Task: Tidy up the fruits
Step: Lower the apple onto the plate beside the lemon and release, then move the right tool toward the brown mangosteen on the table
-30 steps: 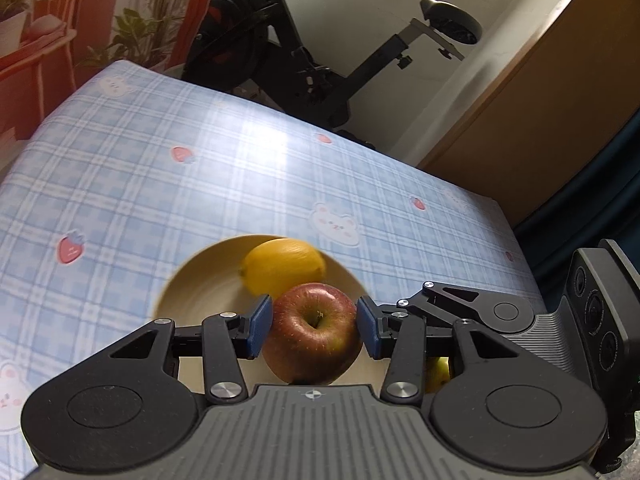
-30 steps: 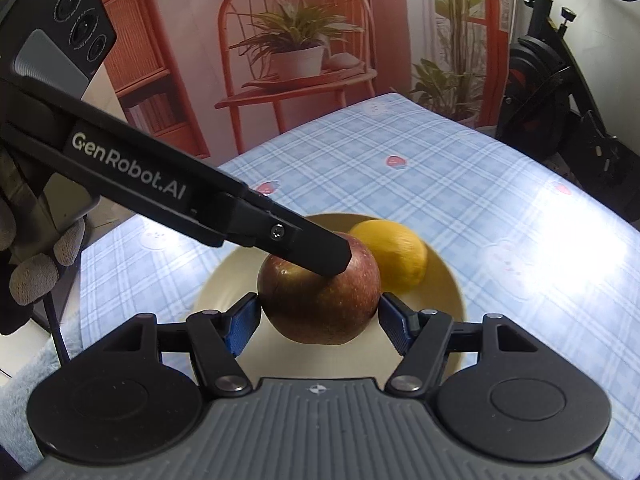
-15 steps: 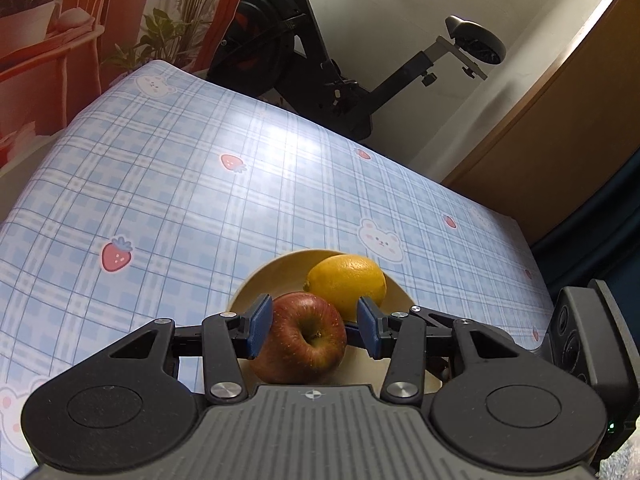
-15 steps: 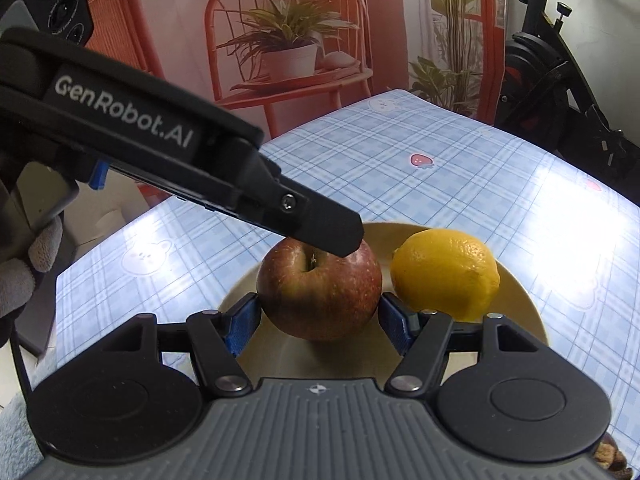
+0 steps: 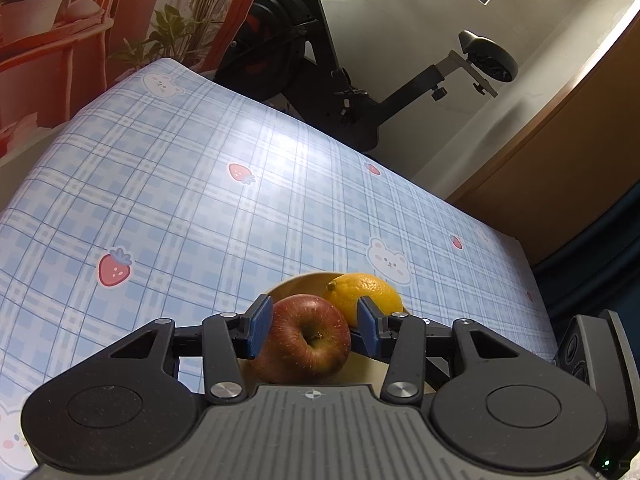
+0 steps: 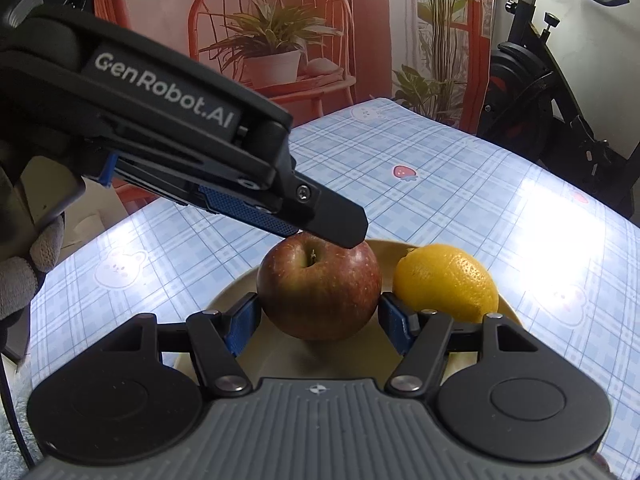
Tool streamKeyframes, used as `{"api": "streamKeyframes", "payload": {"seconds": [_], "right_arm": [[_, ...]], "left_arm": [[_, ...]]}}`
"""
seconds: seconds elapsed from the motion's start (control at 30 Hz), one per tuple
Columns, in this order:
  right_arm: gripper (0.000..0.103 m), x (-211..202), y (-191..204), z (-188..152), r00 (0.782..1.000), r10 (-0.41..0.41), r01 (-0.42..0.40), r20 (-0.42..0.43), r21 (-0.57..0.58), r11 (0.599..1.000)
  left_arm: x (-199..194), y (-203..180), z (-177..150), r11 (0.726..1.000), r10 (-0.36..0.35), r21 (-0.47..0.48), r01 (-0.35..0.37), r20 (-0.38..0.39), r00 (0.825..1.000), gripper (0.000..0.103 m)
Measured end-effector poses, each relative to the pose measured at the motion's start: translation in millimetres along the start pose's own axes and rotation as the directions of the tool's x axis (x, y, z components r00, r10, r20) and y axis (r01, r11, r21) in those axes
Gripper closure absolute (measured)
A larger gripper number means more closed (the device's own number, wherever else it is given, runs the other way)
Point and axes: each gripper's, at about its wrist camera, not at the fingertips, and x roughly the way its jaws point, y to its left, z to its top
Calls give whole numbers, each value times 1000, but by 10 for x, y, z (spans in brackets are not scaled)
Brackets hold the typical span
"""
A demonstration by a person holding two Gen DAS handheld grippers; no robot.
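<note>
Risk first, starting from 9 o'clock in the right wrist view. The left gripper (image 5: 314,322) is reaching in over the apple (image 6: 320,292) with its jaws partly apart, and one black finger is lying right at the fruit's stem end. In its own view a dark gap is showing beside the right-hand pad, so it is probably not clamping anything. If that finger is pressing down or dragging sideways, it could be levering the apple out of the other grip.

At the centre, the right gripper (image 6: 318,320) is grasping the apple, with a blue pad pressing on each flank low on the fruit's curve. A smooth round skin held that low could be slipping upward or rolling forward, particularly if the pads are easing off too early.

Toward 3 o'clock, the lemon (image 6: 446,282) is sitting on the same cream plate (image 6: 236,292), just beside the apple and the right-hand pad. A sideways swing could be nudging it over the rim onto the checked tablecloth (image 6: 440,184).

As for position, the apple is sitting dead centre between the right gripper's pads, over the plate. I cannot tell whether it is resting there or hanging just clear. From the left gripper it is lying below and between the fingers, with the lemon behind it at about 1 o'clock
</note>
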Motion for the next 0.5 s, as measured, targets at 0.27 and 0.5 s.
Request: {"api": "streamKeyframes", "payload": {"seconds": [0.27, 0.5], "right_arm": [[35, 22, -22, 24, 1000, 1, -1, -11, 4, 1000], [37, -32, -49, 14, 1000, 19, -19, -18, 14, 1000]], "left_arm": [[-9, -29, 25, 1000, 5, -5, -5, 19, 1000, 55], [-94, -76, 33, 999, 43, 9, -44, 42, 998, 55]]}}
